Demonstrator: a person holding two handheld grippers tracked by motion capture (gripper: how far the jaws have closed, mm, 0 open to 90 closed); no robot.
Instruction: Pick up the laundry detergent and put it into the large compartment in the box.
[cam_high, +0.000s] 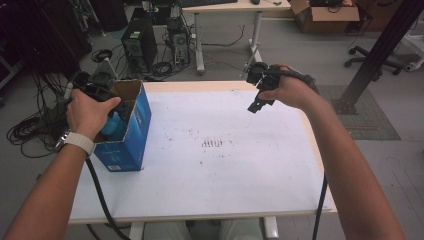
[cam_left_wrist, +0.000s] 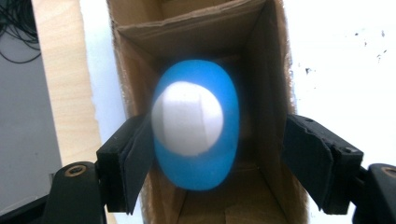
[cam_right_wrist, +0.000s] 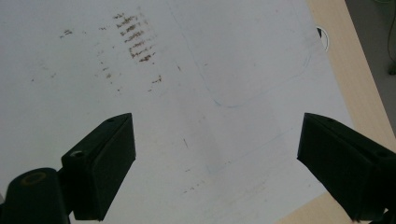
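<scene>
I'm hovering my left gripper (cam_left_wrist: 217, 154), jaws open w/ no grip, over the blue box (cam_high: 131, 131) so the blue bottle (cam_left_wrist: 196, 123) sits inside it, while my right gripper (cam_right_wrist: 217, 163) is waiting open, well right of the box.

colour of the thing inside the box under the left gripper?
Bright blue with a white round end, on the object in the box; clearest in the left gripper view.

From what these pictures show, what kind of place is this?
Probably a lab or workshop. Behind the white table stand computer towers among loose cables on a grey floor, with an office chair and a cardboard box farther back.
</scene>
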